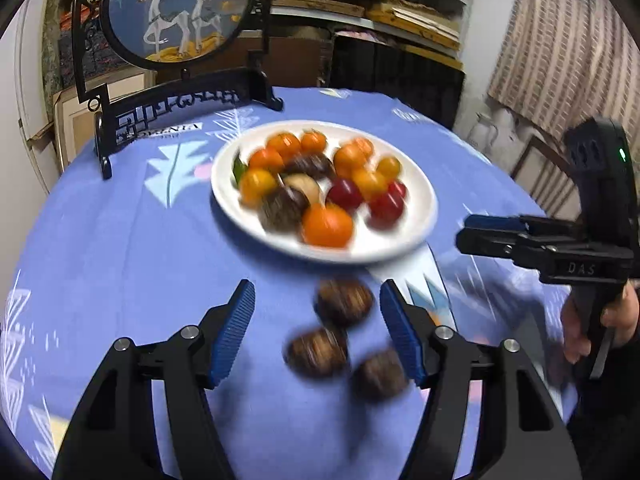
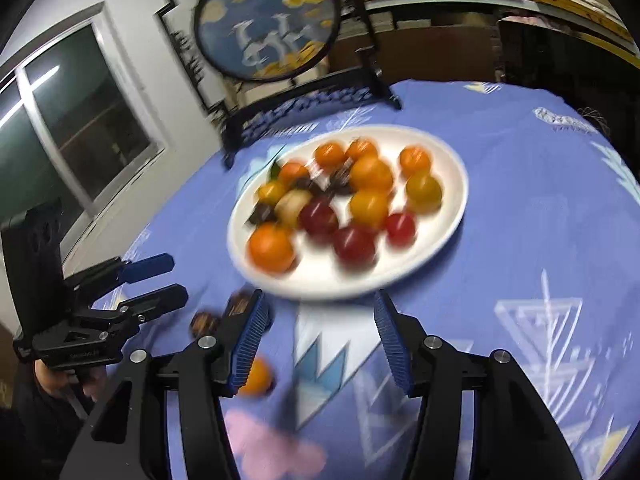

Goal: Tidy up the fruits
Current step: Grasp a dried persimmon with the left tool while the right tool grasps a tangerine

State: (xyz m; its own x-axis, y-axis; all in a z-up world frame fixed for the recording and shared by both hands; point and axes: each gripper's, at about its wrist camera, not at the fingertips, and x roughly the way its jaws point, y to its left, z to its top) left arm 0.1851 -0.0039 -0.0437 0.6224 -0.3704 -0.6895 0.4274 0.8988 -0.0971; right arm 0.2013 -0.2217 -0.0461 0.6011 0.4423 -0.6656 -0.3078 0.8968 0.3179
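Observation:
A white plate (image 1: 416,216) on the blue tablecloth holds several orange, red and dark brown fruits; it also shows in the right wrist view (image 2: 448,216). Three dark brown fruits (image 1: 344,302) lie on the cloth before the plate, between the open fingers of my left gripper (image 1: 316,320). My right gripper (image 2: 318,320) is open and empty over the cloth, just short of the plate. An orange fruit (image 2: 258,376) lies on the cloth beside its left finger. Both views are blurred by motion.
A black-framed round deer screen (image 1: 176,12) stands at the table's back left. The right gripper (image 1: 520,240) shows in the left view, the left gripper (image 2: 132,288) in the right view. Shelves, curtain and a window surround the round table.

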